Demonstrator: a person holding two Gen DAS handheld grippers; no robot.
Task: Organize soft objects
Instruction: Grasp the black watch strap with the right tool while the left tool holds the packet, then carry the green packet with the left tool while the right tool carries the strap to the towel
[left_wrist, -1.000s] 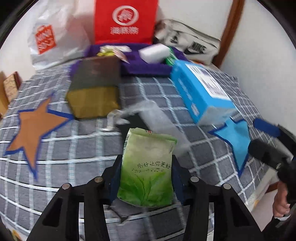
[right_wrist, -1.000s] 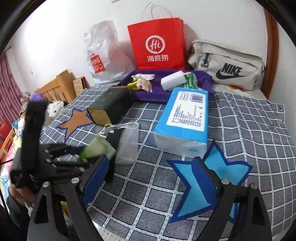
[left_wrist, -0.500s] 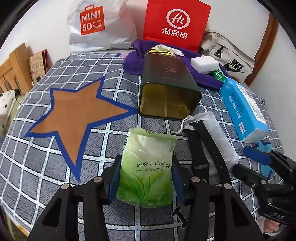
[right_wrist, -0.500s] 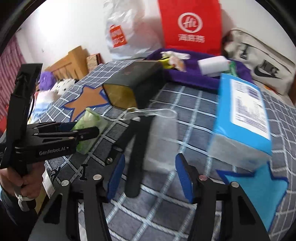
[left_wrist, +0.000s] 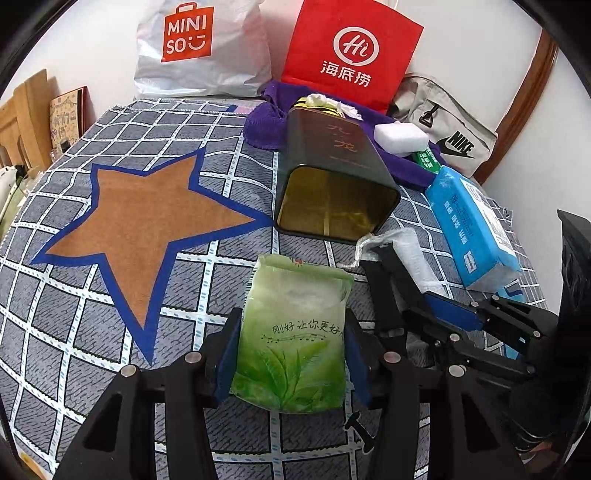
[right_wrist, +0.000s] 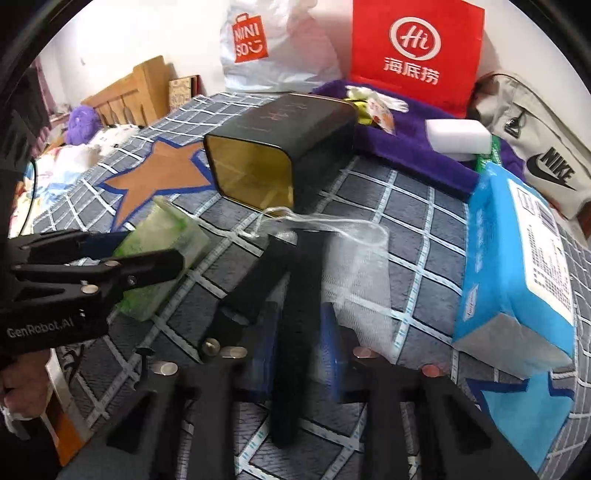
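Note:
My left gripper (left_wrist: 291, 354) is shut on a green tissue pack (left_wrist: 293, 332) and holds it above the checked bedspread; the pack also shows in the right wrist view (right_wrist: 162, 258). My right gripper (right_wrist: 299, 354) has closed on a black strap-like object (right_wrist: 295, 325) that lies beside a white mesh bag (right_wrist: 354, 266). In the left wrist view the right gripper (left_wrist: 443, 317) sits over the black object (left_wrist: 388, 288) and mesh bag (left_wrist: 410, 254). A dark tin (left_wrist: 336, 181) lies on its side, open end toward me.
A blue tissue box (right_wrist: 517, 266) lies at the right. A purple towel (right_wrist: 410, 147) at the back holds a white sponge (right_wrist: 458, 136) and small packets. A red bag (right_wrist: 413, 55), a white Miniso bag (right_wrist: 266, 48) and a grey Nike pouch (right_wrist: 543, 158) line the wall.
My left gripper swung left with the green pack. My right gripper moved forward and left over the black object and its jaws narrowed onto it.

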